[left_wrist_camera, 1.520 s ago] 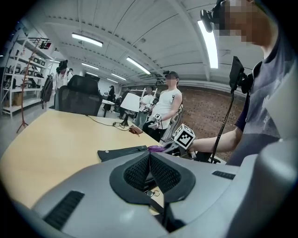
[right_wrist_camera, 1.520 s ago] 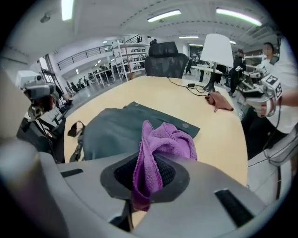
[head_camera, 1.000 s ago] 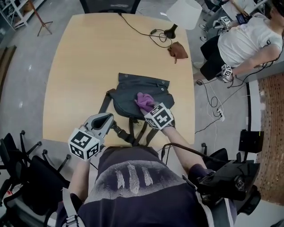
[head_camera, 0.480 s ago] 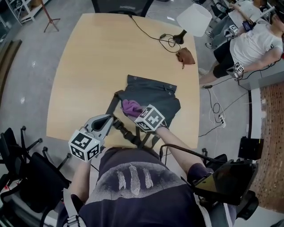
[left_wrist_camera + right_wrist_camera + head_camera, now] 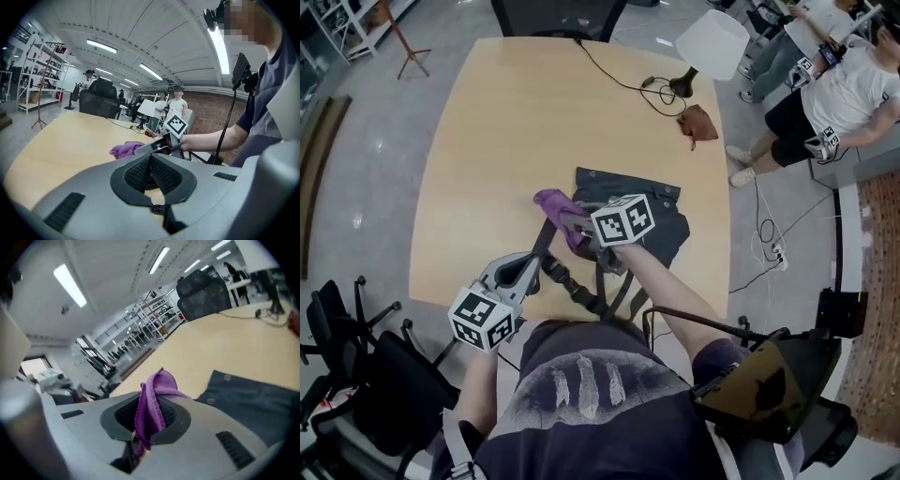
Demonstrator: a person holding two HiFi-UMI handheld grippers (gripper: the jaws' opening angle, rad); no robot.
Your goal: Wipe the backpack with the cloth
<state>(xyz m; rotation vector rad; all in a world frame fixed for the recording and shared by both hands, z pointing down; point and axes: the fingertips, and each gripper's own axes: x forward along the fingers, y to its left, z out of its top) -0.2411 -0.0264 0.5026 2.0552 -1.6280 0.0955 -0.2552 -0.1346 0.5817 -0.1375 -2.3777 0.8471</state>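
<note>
On the pale wooden counter point(image 5: 487, 141), the left gripper point(image 5: 525, 267) hovers nearest the person, jaws pressed together (nothing between them), while beyond it the right gripper point(image 5: 574, 225) pinches the purple cloth point(image 5: 551, 200) at the left edge of the dark backpack point(image 5: 661, 225) lying flat mid-counter.

This is an open-plan lab or research workspace. A large pale wooden table point(image 5: 506, 141) stands on a grey polished floor point(image 5: 356, 187). A black office chair point(image 5: 558, 17) sits at the top edge and more rolling chairs point(image 5: 356, 347) at lower left. Metal shelving racks point(image 5: 33, 75) line the left of the left gripper view. Long strip lights point(image 5: 101, 46) cross a high ribbed ceiling point(image 5: 154, 33). Loose cables point(image 5: 766, 239) trail over the floor at right.
</note>
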